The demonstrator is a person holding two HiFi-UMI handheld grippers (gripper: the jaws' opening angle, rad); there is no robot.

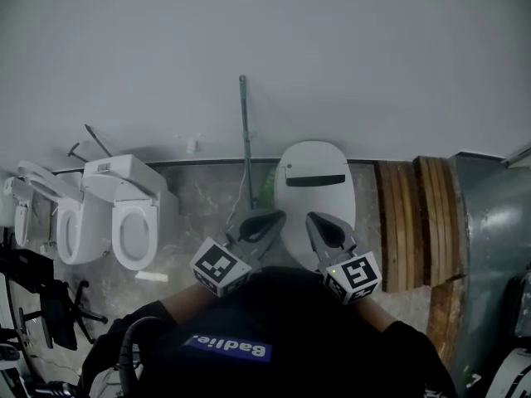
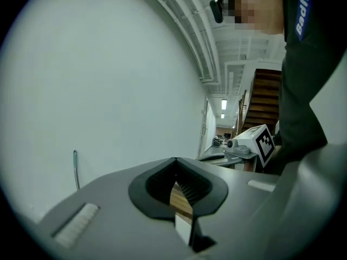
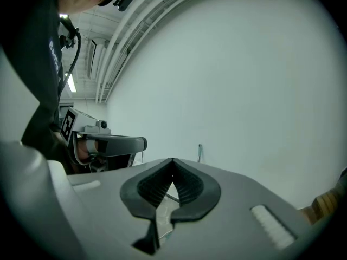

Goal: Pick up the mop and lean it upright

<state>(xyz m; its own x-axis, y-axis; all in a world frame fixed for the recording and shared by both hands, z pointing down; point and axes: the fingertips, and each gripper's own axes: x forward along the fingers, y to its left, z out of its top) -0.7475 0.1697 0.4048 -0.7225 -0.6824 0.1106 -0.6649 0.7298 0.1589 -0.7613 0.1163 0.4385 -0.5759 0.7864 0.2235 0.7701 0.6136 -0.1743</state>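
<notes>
Job seemingly done: the green-handled mop [image 1: 245, 139] leaned upright at the grey floor's [image 1: 207, 199] far edge; my left gripper [image 1: 259, 224] and right gripper [image 1: 325, 227] hung closed, empty.

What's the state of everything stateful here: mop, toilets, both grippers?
mop: upright, leaning on the wall, not held.
left gripper: shut, nothing between the jaws.
right gripper: shut, nothing between the jaws.
toilet beside the mop: lid down.
toilet at left: bowl uncovered.

Storage-like hall: loose toilets [image 1: 133, 215] and stacked wooden boards [image 1: 405, 222] along wall [image 1: 348, 65]
</notes>
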